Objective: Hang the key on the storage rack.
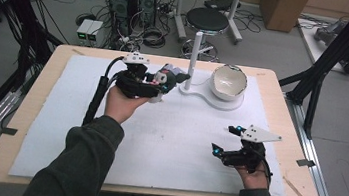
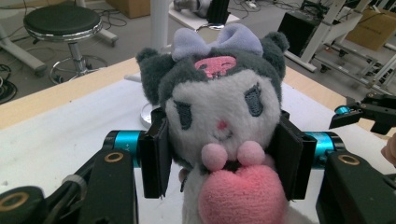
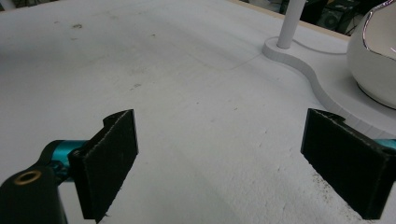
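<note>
A fuzzy plush toy (image 2: pixel 219 116), grey-hooded with a lilac bow, a white face and a pink felt heart, is clamped at the head between the flat black pads of the left gripper (image 2: pixel 219 156), held above the white foam mat (image 1: pixel 167 142) near the white stand (image 1: pixel 210 98). Its lower body is cut off. The right gripper (image 3: pixel 233 168) is held wide open with nothing between its jaws, over the pitted mat. A glossy white bowl (image 1: pixel 229 82) is seated on the stand.
</note>
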Demonstrator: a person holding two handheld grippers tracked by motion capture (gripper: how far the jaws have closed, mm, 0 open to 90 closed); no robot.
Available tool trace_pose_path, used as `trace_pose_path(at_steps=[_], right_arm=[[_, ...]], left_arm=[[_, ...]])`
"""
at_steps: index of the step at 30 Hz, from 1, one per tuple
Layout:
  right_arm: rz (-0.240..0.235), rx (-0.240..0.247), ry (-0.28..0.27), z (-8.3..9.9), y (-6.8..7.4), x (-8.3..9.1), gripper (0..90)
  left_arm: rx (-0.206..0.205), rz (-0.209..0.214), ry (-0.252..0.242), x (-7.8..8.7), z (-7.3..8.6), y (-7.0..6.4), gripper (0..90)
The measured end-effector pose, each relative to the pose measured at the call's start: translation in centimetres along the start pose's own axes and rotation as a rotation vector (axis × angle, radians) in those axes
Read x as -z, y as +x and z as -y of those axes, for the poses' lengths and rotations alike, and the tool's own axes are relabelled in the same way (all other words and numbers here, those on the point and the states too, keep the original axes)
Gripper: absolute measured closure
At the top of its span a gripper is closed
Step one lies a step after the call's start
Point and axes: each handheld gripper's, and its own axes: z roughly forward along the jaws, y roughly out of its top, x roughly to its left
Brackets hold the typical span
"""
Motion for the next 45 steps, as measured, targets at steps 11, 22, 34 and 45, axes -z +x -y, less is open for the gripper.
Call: trace_pose_path(at_steps=[11,22,34,45], right_arm=[[0.001,0.002,-0.009,0.0,-0.1,0.0,10.0],[0.002,-0.004,-0.020,0.0,-0.2,0.1,10.0],[0.003,-0.009,-0.027,0.0,-0.4,0.1,10.0],[0.007,-0.010,-0.036,0.0,-0.4,0.3,10.0]], left_arm=[[-0.002,0.006,0.002,-1.3,-1.1,0.2,46.3],[0.015,0.001,-0.008,-2.8,-2.0,0.4,46.3],[0.059,0.000,-0.014,-5.2,-2.4,0.7,46.3],[0.072,-0.029,-0.018,-7.2,-3.1,0.8,46.3]])
